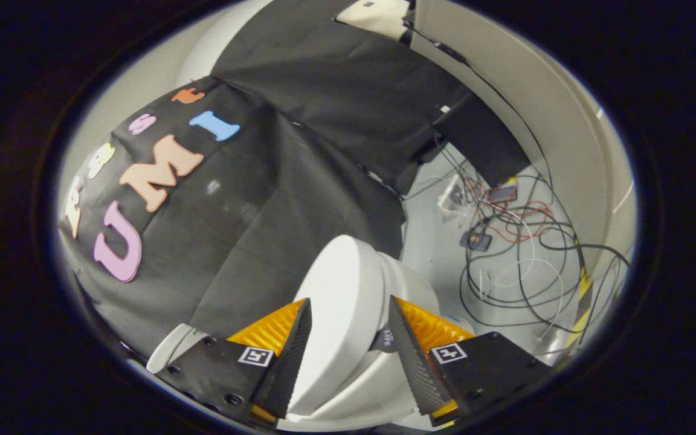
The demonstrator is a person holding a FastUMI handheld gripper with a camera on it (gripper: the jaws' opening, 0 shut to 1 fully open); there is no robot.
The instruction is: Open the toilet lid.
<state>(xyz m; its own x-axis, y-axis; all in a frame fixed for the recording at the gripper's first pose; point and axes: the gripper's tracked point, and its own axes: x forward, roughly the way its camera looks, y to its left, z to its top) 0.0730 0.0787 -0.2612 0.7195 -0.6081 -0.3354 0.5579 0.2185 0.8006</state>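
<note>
Closest to lens: gripper, two black-ribbed, orange-backed fingers spread wide, straddling the white toilet lid without clearly pressing on it. Possibly a light touch on the right pad, hard to judge through fisheye distortion. Held apart, then, gripping nothing for certain.

Behind, largest in frame: black cloth wall draped down to the toilet. Curved pale booth panel sweeping round beyond the right finger. White toilet standing just ahead of the fingers, lid seen edge-on between them, apparently raised part-way off the bowl. Further out, past the right finger, on the floor: tangle of black, red and white cables and a few small electronic boxes.

Risks from here, as judged: smooth, rounded lid slipping out of an unclamped grasp and dropping back onto the bowl with a bang. Push off-centre, likely from one pad only, twisting the lid at its hinge. Swing carried too far, knocking the lid hard against the cloth wall. Wide sweep to the right, snagging the loose cables.
</note>
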